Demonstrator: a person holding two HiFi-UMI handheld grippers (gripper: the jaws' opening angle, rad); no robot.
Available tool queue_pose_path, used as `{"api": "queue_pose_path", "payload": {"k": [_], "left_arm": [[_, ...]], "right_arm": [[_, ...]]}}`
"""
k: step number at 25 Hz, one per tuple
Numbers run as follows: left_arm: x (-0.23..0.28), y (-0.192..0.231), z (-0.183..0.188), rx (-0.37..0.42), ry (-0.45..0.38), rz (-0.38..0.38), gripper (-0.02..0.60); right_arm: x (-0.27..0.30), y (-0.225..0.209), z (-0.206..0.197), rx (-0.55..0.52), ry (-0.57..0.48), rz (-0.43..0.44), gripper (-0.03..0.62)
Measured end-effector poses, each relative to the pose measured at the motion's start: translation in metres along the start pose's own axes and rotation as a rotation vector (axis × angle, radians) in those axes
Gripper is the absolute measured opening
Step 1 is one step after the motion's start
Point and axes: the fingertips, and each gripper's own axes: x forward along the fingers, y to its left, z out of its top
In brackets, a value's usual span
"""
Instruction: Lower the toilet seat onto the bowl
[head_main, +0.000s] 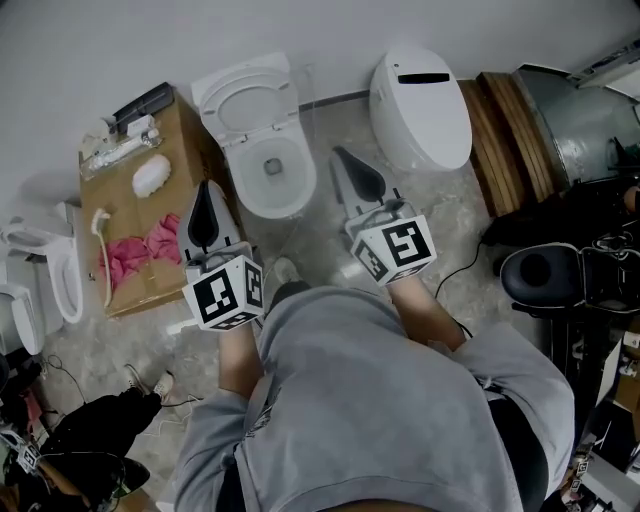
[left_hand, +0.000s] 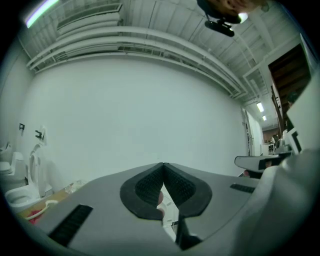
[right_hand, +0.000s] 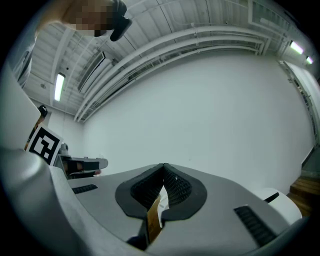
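In the head view a white toilet stands against the wall. Its seat (head_main: 247, 98) is raised and leans back above the open bowl (head_main: 243, 188). My left gripper (head_main: 205, 187) hovers just left of the bowl, shut, with nothing in it. To the right of the bowl my right gripper (head_main: 341, 154) is also shut and empty. Both point toward the wall and touch nothing. In the left gripper view the left gripper (left_hand: 163, 164) shows its tips meeting before a bare white wall. The right gripper (right_hand: 164, 165) looks the same in the right gripper view.
A second white toilet (head_main: 420, 105) with its lid down stands to the right. A cardboard box (head_main: 175, 125) on the left carries a pink cloth (head_main: 135, 252) and white parts. Wooden boards (head_main: 505, 140) and a black stool (head_main: 540, 272) are on the right. Loose toilet seats (head_main: 60, 275) lie far left.
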Motion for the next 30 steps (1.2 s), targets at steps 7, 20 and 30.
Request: {"api": "queue_pose_path", "payload": {"k": [7, 20, 30], "left_arm": [[0.032, 0.045, -0.001, -0.004, 0.001, -0.031, 0.0], [0.058, 0.106, -0.015, -0.053, 0.028, -0.05, 0.0], [0.074, 0.118, -0.021, -0.062, 0.042, -0.033, 0.0]], "right_arm": [[0.056, 0.026, -0.003, -0.031, -0.001, -0.015, -0.002], [0.104, 0.058, -0.02, -0.045, 0.037, -0.051, 0.0], [0.128, 0.053, -0.028, -0.038, 0.057, -0.039, -0.002]]}}
